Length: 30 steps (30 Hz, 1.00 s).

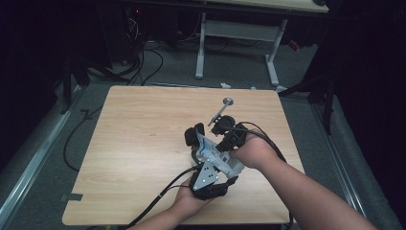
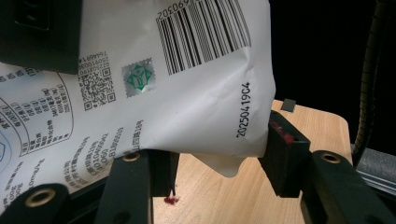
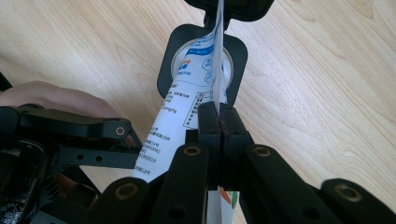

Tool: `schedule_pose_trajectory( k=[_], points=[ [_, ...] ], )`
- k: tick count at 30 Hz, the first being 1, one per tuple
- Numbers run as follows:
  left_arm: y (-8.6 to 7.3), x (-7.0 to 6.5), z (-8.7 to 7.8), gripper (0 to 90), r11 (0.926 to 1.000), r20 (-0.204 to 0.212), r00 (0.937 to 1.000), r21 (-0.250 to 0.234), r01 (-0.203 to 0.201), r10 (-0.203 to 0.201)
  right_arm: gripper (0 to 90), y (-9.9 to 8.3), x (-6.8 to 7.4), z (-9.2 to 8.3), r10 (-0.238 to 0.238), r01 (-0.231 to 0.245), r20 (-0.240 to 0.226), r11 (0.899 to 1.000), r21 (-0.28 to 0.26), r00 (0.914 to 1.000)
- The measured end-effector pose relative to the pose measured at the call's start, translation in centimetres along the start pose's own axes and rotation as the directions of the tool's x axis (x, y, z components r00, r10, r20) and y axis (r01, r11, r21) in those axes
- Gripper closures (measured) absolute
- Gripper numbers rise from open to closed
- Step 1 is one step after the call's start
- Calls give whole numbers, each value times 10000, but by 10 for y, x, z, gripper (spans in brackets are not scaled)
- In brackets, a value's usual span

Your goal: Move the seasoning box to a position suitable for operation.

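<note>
A white printed pouch (image 1: 214, 154) hangs above the table between both grippers. In the left gripper view its barcoded body (image 2: 187, 84) sits between the jaws, and the right pad (image 2: 281, 156) presses its side; my left gripper (image 2: 215, 168) is shut on it. My right gripper (image 3: 218, 126) is shut on the pouch's thin flat edge (image 3: 215, 70). The pouch's far end reaches a black square frame with a round opening (image 3: 236, 60), seen in the high view as the black frame (image 1: 193, 134). From above, the left gripper (image 1: 205, 160) is below the right gripper (image 1: 222, 145).
A metal rod with a round disc (image 1: 227, 101) stands on the wooden table (image 1: 143, 143) just beyond the grippers. Black cables (image 1: 158, 199) trail off the front edge. A white-legged desk (image 1: 237, 28) stands on the floor behind.
</note>
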State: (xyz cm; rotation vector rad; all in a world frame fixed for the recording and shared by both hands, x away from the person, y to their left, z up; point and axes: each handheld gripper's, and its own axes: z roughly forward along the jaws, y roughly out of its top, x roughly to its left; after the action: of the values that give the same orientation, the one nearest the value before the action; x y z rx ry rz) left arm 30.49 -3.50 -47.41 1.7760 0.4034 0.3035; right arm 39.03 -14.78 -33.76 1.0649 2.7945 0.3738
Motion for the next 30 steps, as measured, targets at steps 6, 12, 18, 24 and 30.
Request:
schedule_pose_trajectory(
  k=[6,12,18,24,30],
  points=[
    [0,0,0,523,10000,-11,10000,-24,32,-32,899,0,0,0,2,-2,-16,10000,-46,10000],
    [0,0,0,520,10000,-1,10000,-31,75,-75,900,1,0,0,-10,11,53,10000,-30,10000],
    [0,0,0,513,10000,-7,10000,-67,34,-34,900,2,-1,0,-37,37,36,10000,-60,10000],
    [0,0,-1,513,10000,-24,10000,-69,43,-43,900,2,0,0,-36,36,81,10000,-76,10000],
    [0,0,-1,513,10000,-20,10000,-67,36,-37,899,2,0,1,-38,39,52,10000,-82,10000]
  ],
)
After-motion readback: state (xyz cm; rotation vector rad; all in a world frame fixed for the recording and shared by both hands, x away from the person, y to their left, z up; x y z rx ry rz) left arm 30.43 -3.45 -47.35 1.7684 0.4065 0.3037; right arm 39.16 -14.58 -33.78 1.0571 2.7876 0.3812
